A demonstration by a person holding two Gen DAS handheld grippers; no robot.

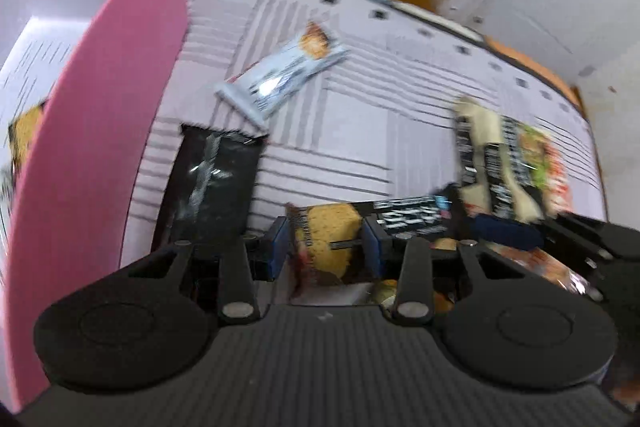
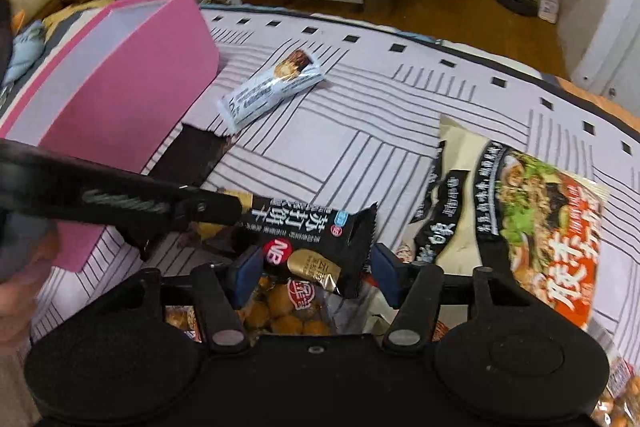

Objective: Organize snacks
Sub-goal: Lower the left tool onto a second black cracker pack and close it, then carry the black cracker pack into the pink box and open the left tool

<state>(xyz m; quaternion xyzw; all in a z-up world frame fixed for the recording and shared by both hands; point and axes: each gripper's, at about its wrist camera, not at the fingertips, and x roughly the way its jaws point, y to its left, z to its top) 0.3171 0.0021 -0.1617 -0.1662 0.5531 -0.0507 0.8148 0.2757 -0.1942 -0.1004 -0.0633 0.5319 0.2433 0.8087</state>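
A black soda-cracker packet [image 2: 316,239] hangs above the striped cloth, gripped by my left gripper [image 1: 326,247], whose blue pads are shut on its yellow end [image 1: 332,227]. In the right wrist view the left gripper's black fingers [image 2: 208,207] reach in from the left. My right gripper [image 2: 312,275] is open around the packet's lower end, its pads apart from it. A pink box [image 1: 92,131] stands at the left, also in the right wrist view [image 2: 132,95]. A white snack bar [image 1: 284,71] and a black packet [image 1: 212,183] lie on the cloth.
A large noodle bag [image 2: 532,223] lies at the right, also in the left wrist view [image 1: 508,163]. A bag of round snacks [image 2: 288,311] lies under my right gripper. The table edge [image 1: 516,59] curves at the far right. Furniture stands beyond on a wooden floor.
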